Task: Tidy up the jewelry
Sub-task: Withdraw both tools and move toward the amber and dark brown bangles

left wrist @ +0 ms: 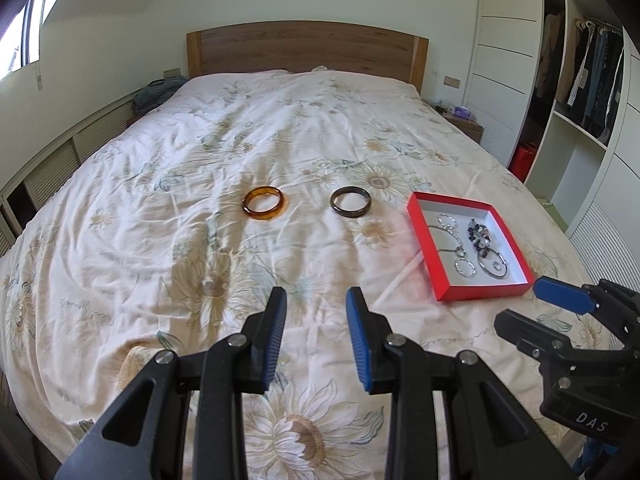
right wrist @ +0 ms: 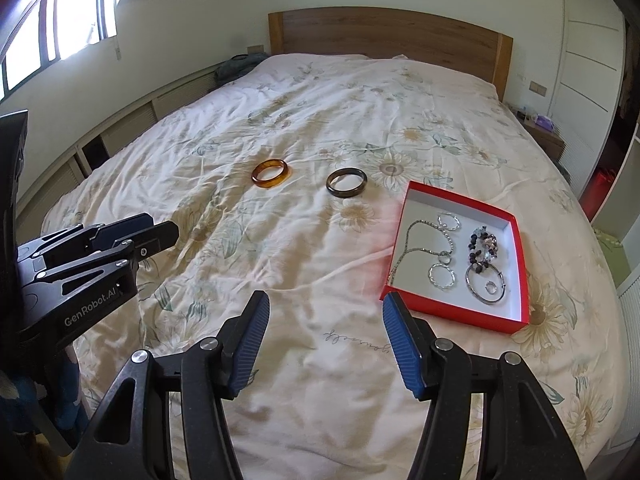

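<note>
A: What does the left wrist view show of the sorting?

B: A bed with a flowered cover. Two bangles lie loose on it, side by side but apart: an amber bangle to the left and a dark bangle to the right. Just right of the dark one sits a red box, lidless, white inside, already holding a chain, silver hoops, beads and a thin bracelet. So I judge most pieces are put away and the two bangles are left.

A: And the left gripper?

B: The left gripper hangs low over the bed, well short of the bangles. Its jaws are spread a little, with nothing between them, touching nothing. The right gripper pokes in at the right edge, near the box's front corner.

A: And the right wrist view?

B: The same layout: amber bangle, dark bangle, red box to their right. The right gripper has its jaws spread wider, empty and clear of the cover; one blue tip sits just beside the box's near corner. The left gripper shows at the left, holding nothing.
</note>
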Available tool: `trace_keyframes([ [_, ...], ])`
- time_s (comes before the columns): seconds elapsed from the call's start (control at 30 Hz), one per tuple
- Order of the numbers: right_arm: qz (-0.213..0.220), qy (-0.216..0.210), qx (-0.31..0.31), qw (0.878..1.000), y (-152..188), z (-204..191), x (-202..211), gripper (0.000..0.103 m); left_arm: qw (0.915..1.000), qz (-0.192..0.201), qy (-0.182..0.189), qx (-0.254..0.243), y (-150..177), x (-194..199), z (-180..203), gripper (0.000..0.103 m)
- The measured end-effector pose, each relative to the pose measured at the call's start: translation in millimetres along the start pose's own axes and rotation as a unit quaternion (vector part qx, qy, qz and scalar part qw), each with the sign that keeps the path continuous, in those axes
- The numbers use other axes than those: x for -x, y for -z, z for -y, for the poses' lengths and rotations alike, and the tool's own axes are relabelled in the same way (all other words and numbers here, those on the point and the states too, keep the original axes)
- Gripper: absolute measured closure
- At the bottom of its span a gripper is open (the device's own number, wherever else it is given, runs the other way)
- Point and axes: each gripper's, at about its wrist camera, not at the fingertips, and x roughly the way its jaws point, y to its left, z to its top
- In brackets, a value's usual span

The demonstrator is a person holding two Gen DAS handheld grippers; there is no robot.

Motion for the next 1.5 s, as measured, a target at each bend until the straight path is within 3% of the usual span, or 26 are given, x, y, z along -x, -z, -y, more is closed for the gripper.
trace_keyframes([
  [0.67,-0.025,0.008,0.029,0.999,2,-30,-12,0.043,0.9999,0.005,-0.008,0.011,11,2,-26,0.074],
  [0.97,-0.044,0.003,0.034,0.998,5,-33,-29,0.043,0.9994,-0.001,-0.028,0.02,13,-9,-36,0.074],
  [1.33,-0.068,-0.008,0.027,0.997,7,-28,-58,0.043,0.9983,-0.036,-0.042,0.019,16,-39,-40,0.073],
  [1.5,-0.079,-0.015,0.027,0.996,4,-24,-77,0.043,0.9957,-0.086,-0.03,0.02,24,-69,-45,0.074],
])
